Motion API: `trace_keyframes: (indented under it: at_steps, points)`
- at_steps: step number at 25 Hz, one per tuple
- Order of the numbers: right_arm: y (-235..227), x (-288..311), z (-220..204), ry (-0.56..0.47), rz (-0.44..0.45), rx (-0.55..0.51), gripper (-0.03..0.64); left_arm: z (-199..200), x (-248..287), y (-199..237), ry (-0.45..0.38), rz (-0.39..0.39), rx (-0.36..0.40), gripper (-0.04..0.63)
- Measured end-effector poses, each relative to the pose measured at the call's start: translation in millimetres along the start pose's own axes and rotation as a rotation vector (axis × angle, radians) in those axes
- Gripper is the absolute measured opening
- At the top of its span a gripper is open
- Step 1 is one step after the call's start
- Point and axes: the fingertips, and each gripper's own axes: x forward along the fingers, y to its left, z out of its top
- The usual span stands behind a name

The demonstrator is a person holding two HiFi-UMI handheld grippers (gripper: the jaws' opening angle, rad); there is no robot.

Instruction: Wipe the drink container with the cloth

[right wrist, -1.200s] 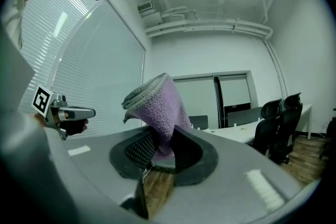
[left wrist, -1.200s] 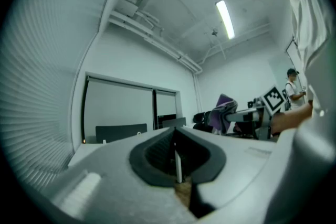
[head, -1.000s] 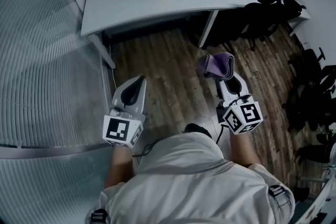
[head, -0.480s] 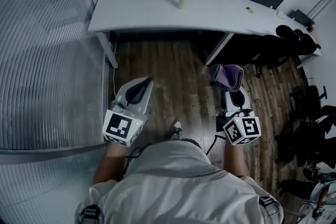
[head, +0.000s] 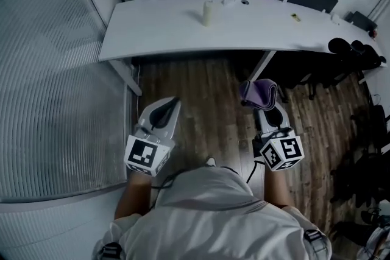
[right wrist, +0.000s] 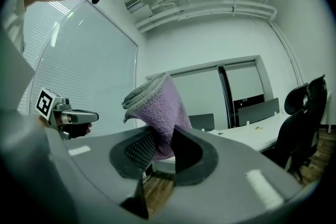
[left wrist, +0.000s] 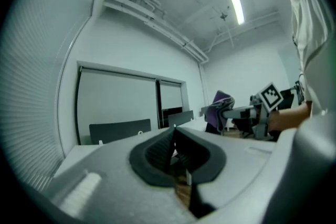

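A person stands on a wooden floor [head: 207, 88], seen from above, holding 1 tool in each hand, both pointing level toward a long white worktop [head: 158, 30] ahead. The left tool [head: 171, 104] has its 2 jaws pressed together with nothing between them. The right tool [head: 263, 109] is clamped on a folded purple cloth [head: 258, 93], which bunches up above the jaws and hangs over their tips. The drink container [head: 208, 12], a pale upright bottle, stands on the worktop near its far edge, well apart from both tools and the cloth. A few small items lie near it that are too small to identify. Dark office chairs [head: 356, 55] crowd the right end of the worktop. A ribbed glass wall [head: 55, 82] runs along the left.
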Motion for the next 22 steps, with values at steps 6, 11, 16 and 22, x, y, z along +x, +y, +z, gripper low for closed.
trace_keyframes:
  at_steps: [6, 11, 16, 22]
  points:
    - [-68.2, 41.6, -18.7, 0.041, 0.026, 0.04, 0.084, -2.8, 83.3, 0.1, 0.03, -0.005, 0.007, 0.005]
    - [-105.6, 68.5, -27.9, 0.065, 0.036, 0.073, 0.084, -6.3, 134.8, 9.4, 0.056, -0.007, -0.005, 0.005]
    - [-126.6, 106.4, -28.3, 0.091, 0.036, 0.038, 0.084, -19.1, 182.8, 43.3, 0.045, -0.013, -0.05, 0.005]
    - [-154.7, 163.7, -33.2, 0.112, 0.003, 0.011, 0.084, -34.3, 243.6, 85.4, 0.02, -0.051, -0.075, 0.005]
